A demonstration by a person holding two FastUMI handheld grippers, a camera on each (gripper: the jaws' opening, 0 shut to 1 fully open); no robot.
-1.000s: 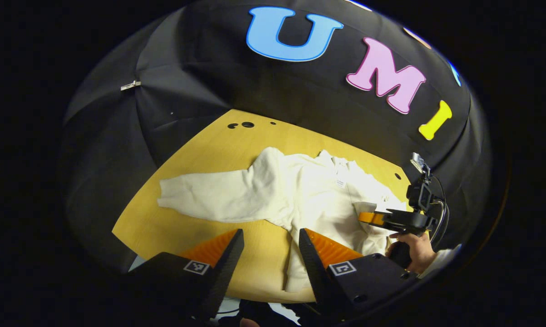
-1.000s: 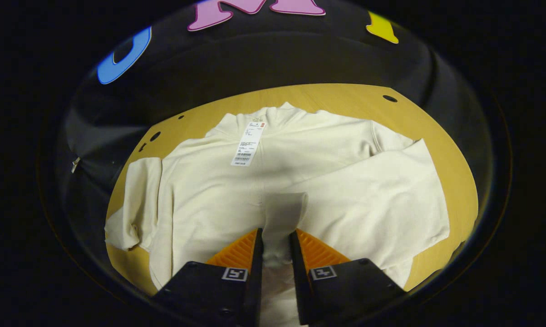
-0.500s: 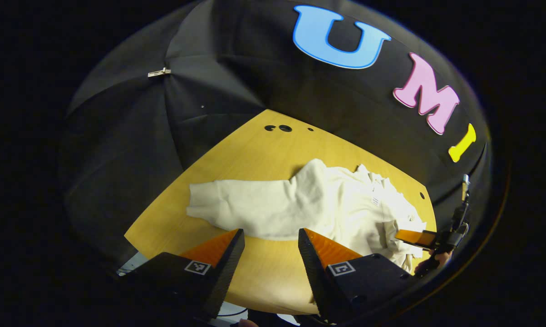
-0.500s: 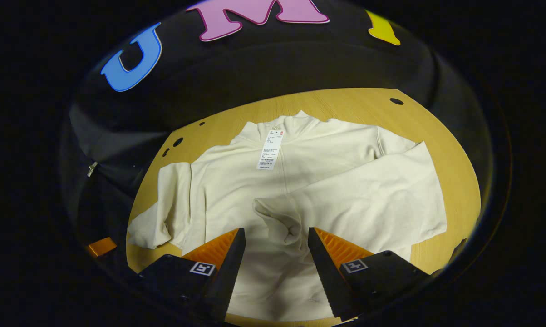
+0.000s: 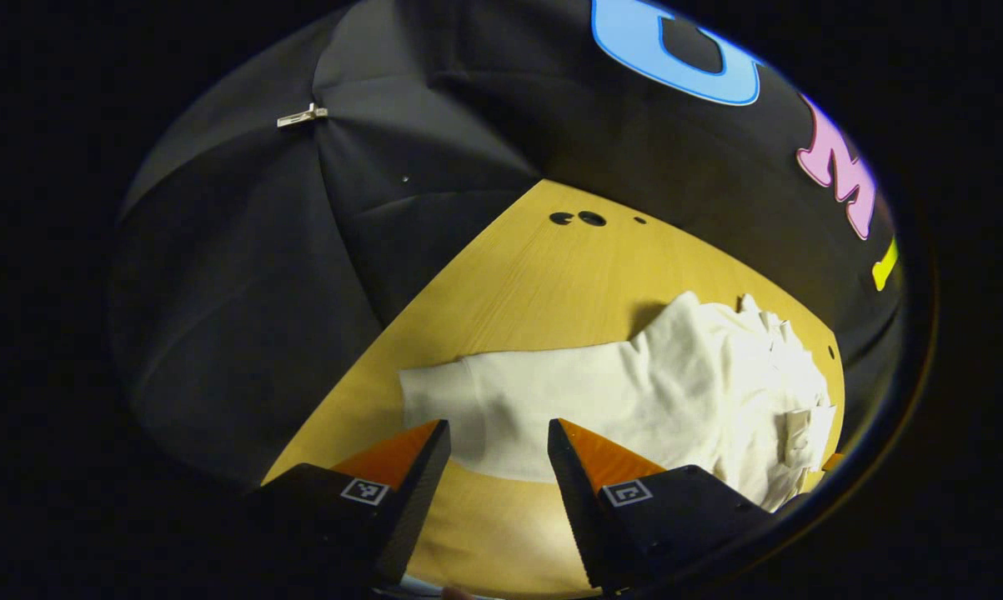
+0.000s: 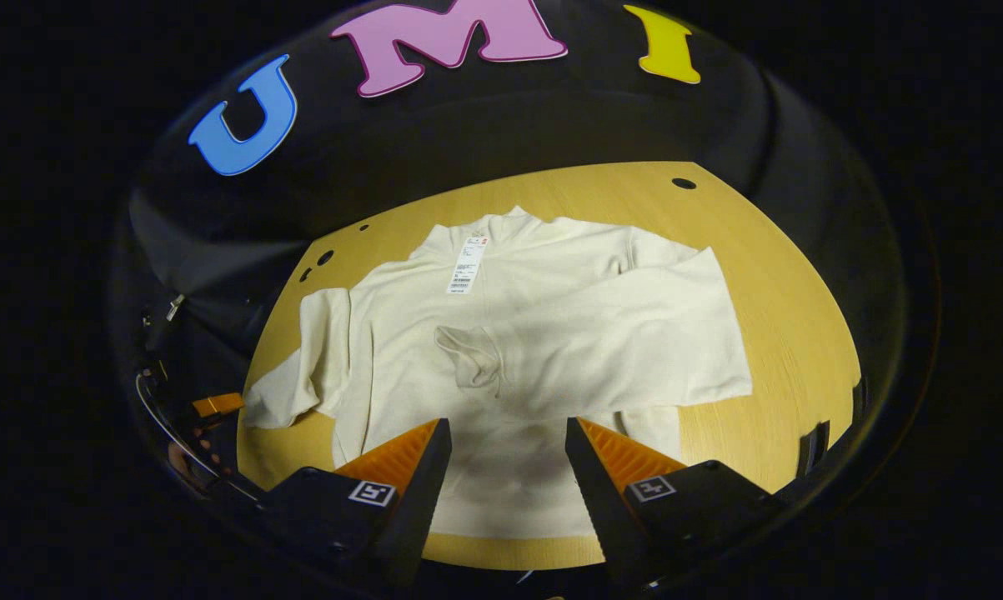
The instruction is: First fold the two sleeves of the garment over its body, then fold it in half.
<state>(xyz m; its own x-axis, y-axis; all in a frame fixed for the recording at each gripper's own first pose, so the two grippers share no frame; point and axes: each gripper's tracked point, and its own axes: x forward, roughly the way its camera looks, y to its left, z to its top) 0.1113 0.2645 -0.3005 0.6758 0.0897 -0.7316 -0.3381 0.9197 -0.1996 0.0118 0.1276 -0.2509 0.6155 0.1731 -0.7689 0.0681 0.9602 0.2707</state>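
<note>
The garment (image 6: 518,333), a cream top, lies flat on the yellow table (image 6: 784,283), collar at 12 o'clock in the right gripper view. One sleeve (image 6: 601,350) is folded across the body, its cuff (image 6: 468,358) bunched near the centre. The other sleeve (image 5: 568,400) lies extended on the table.

Step in hand, as judged: fold the extended sleeve. Grip it at the cuff end (image 5: 434,400), lift just clear of the table, carry it across the chest, and lay it flat without dragging the body. Avoid catching the table edge

Left gripper (image 5: 498,446): jaws apart, empty. The extended sleeve's cuff end lies just beyond the fingertips, at 12 o'clock, not touching

Right gripper (image 6: 508,446): jaws apart, empty, above the lower body, the bunched cuff at 12 o'clock
</note>
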